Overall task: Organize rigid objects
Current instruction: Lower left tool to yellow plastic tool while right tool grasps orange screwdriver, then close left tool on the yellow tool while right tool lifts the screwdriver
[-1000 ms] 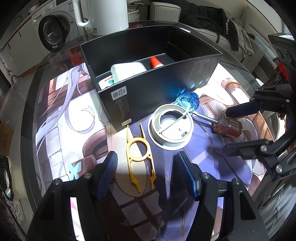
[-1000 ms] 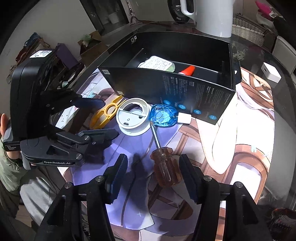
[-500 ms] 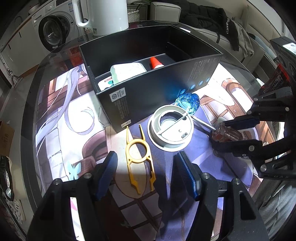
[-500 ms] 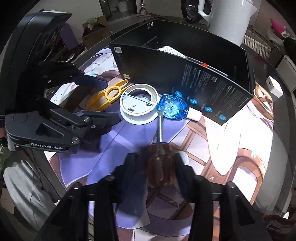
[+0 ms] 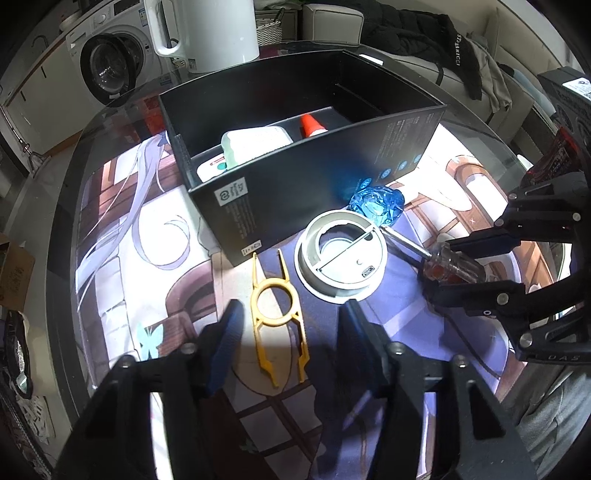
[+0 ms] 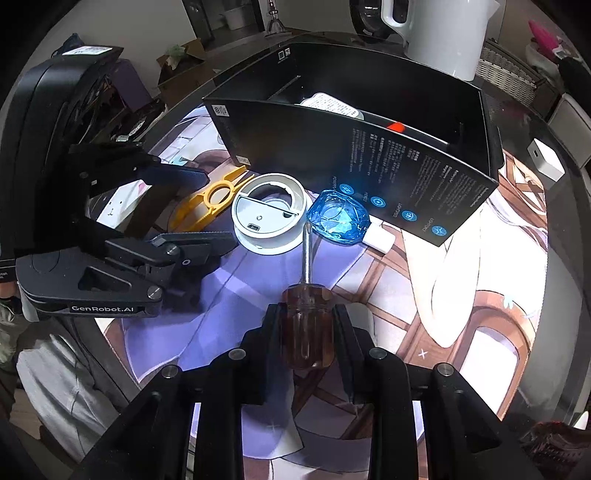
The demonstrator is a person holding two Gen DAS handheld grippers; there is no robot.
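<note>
The right gripper (image 6: 306,325) has its jaws clamped on the amber handle of a screwdriver (image 6: 306,332); they are easing apart slightly, yet the pads press the handle on both sides. The metal shaft points away from the gripper, its tip touching or just short of a blue bottle (image 6: 338,218) with a white cap. That bottle lies on its side against the front wall of a black box (image 6: 369,162). From the left wrist view the screwdriver (image 5: 450,262) sits at the right, between the right gripper's two fingers.

The left gripper (image 5: 291,325) hovers over the printed mat (image 5: 147,229) on the table, its jaws half open and closing, with nothing pressed between the pads. A yellow plastic tool (image 5: 275,314) lies flat on the mat between them, its forked end toward the box. Just beside it to the right sits a white ring-shaped part (image 5: 341,258), close to the box's front wall and touching the bottle's side.

Inside the box a white-and-green packet (image 5: 255,144) and an orange-red cap (image 5: 312,125) show in a compartment. A white kettle (image 5: 207,33) stands behind the box, and a washing machine (image 5: 110,70) is off to the left.
</note>
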